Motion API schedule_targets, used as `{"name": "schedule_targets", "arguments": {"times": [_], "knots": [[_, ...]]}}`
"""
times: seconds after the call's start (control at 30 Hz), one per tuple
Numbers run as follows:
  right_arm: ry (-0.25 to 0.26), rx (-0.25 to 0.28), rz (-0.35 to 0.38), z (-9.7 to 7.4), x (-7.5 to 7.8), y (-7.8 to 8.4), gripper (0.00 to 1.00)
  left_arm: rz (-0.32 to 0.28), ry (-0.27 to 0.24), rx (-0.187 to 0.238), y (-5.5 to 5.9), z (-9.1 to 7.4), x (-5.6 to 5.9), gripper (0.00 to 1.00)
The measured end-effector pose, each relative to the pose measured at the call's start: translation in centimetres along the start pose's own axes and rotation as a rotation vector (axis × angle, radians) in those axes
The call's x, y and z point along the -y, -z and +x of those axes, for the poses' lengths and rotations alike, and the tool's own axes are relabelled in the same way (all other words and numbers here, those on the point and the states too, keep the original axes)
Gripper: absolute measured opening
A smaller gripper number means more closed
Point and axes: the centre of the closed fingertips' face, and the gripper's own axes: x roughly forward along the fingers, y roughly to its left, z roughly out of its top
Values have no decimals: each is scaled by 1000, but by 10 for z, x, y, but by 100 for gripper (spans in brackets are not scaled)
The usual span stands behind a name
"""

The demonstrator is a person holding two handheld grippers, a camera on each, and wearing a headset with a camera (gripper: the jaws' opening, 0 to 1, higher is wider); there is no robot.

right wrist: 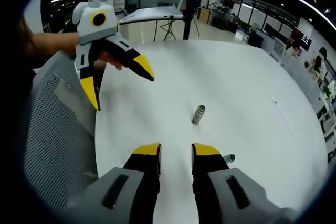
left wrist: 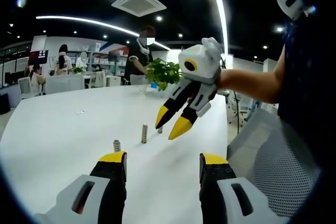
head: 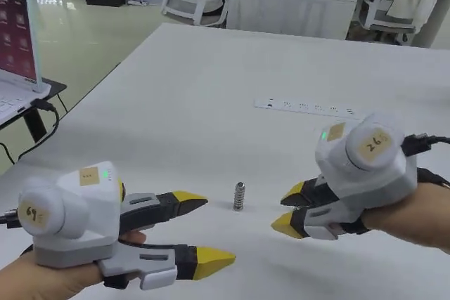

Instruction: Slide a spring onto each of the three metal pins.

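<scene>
Head view: 1 spring (head: pixel 239 196) stands upright on white table (head: pixel 211 89), between the 2 grippers, touching neither. Left gripper (head: pixel 204 231) jaws wide apart, empty; right gripper (head: pixel 288 209) gap narrower, empty. Left gripper view: 2 springs clear, poss. a 3rd, too small to tell.

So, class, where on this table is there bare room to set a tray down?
Bare: the wide stretch of table between the power strip and the far edge, and left of the strip. Crowded: around the upright spring, between the left gripper and right gripper.
</scene>
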Motion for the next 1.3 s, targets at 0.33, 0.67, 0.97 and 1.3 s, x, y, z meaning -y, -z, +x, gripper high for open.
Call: {"name": "schedule_targets", "arguments": {"times": [0.33, 0.67, 0.97, 1.3], "knots": [[34, 32, 73, -24, -5, 24, 22, 5, -3, 2, -3, -3, 0, 52], [97, 93, 142, -54, 3, 47, 24, 6, -7, -1, -5, -5, 0, 52], [171, 161, 227, -81, 18, 68, 27, 2, -15, -2, -4, -7, 0, 53], [199, 226, 283, -92, 13, 90, 31, 0, -4, -17, 1, -1, 2, 54]]}}
